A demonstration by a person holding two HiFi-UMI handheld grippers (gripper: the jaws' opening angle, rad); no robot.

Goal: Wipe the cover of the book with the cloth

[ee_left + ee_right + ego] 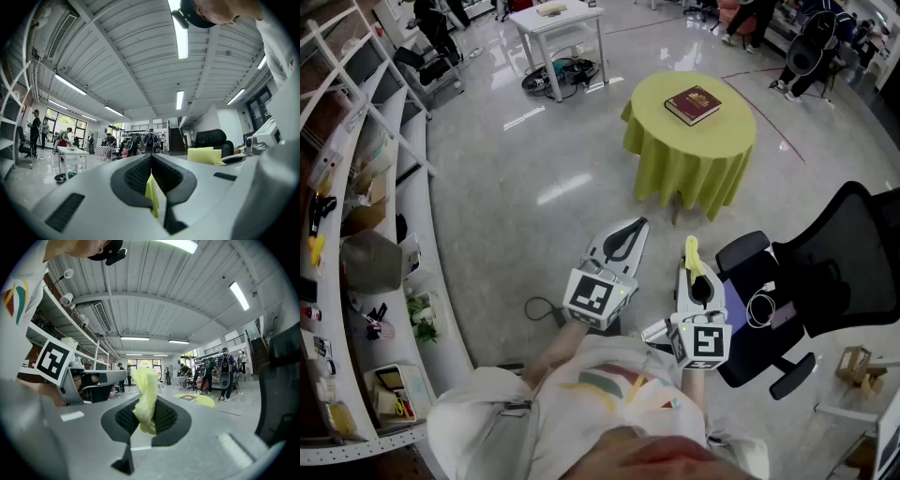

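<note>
Right hand-held gripper [690, 246]: clamped on yellow cloth [144, 399]. Left hand-held gripper [637, 226]: jaws together. Book [693, 104]: flat on round desk [675, 159], well ahead, nearer the right side.

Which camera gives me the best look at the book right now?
The head view: the book lies closed on the round table, seen from above, whole cover visible. The right gripper view shows the book small, distant, nearly edge-on. The left gripper view does not show it.
</note>
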